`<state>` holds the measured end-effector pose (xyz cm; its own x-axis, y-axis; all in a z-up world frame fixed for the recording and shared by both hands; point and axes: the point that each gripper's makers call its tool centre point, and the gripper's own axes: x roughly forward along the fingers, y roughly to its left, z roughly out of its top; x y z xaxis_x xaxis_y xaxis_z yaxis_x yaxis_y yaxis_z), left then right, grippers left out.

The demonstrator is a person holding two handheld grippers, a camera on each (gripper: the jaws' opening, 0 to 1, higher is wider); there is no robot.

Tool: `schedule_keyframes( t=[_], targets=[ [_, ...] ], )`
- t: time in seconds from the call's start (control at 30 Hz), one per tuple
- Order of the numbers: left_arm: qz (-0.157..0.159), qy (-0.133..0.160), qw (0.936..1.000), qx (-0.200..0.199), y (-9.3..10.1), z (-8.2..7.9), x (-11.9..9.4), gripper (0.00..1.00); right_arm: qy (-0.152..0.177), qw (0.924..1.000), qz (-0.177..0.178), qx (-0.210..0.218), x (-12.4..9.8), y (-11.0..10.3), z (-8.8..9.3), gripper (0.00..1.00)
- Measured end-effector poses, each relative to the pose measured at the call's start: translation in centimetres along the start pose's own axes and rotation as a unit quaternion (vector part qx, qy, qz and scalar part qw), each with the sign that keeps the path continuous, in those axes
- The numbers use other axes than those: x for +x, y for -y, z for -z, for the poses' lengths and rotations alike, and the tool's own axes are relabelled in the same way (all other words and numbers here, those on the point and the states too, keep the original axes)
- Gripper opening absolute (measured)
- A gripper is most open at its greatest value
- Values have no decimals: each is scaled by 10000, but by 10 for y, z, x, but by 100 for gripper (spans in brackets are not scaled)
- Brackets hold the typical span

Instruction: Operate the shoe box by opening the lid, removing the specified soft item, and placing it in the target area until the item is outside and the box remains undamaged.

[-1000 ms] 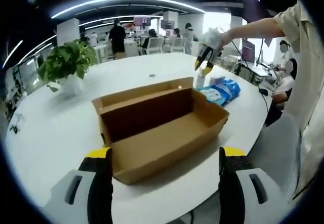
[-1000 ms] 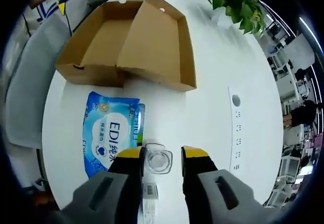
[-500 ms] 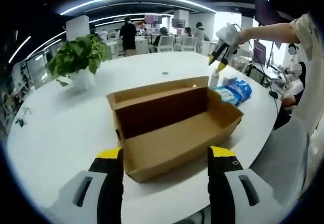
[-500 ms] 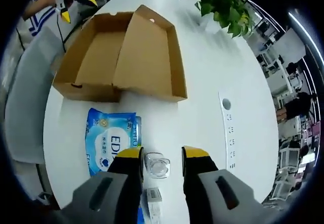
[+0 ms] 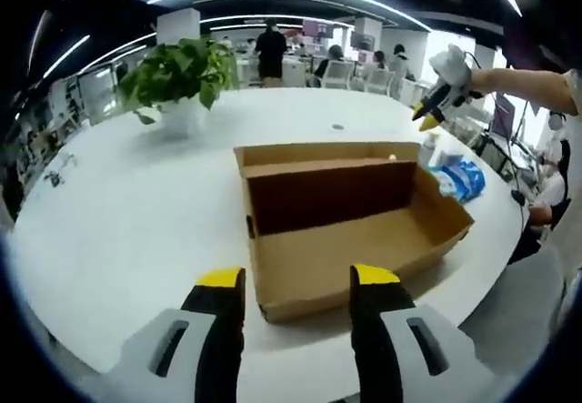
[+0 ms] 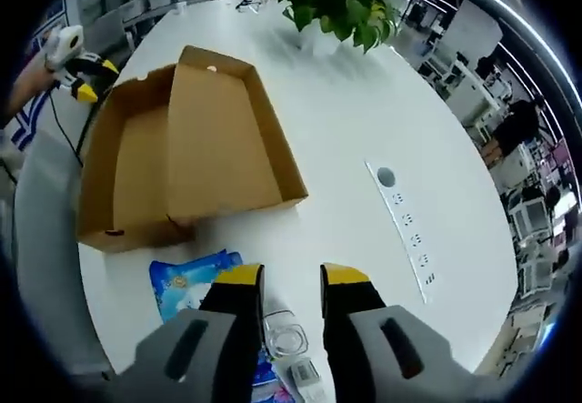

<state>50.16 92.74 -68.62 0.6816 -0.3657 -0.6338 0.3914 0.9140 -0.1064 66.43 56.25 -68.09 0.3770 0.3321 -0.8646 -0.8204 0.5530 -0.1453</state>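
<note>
Open empty box point(image 5: 350, 216) ahead of wide left tongs point(image 5: 296, 280); blue soft pack point(image 6: 186, 289) lies out beside wide, empty right tongs point(image 6: 277, 276).

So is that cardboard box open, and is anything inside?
Open and empty: the box has its lid folded back, and its bare floor shows.

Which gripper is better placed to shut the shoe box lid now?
Left. The left gripper hangs open right at the empty shoe box; the right gripper sits farther off, above the blue wipes pack.
</note>
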Motion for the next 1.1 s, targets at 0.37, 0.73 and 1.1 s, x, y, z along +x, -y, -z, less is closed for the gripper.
schedule_keyframes(
  t=[0.37,0.73,1.1],
  targets=[
    [-167,-243,9975,-646,-14,12,10,26,269,9951,35,952,22,2,-18,18],
    [-393,-490,9935,-951,-26,22,17,4,241,9864,-46,1627,50,-4,-20,16],
    [-441,-537,9930,-958,-28,25,18,2,247,9757,-106,2173,74,-6,-21,9]
  ],
)
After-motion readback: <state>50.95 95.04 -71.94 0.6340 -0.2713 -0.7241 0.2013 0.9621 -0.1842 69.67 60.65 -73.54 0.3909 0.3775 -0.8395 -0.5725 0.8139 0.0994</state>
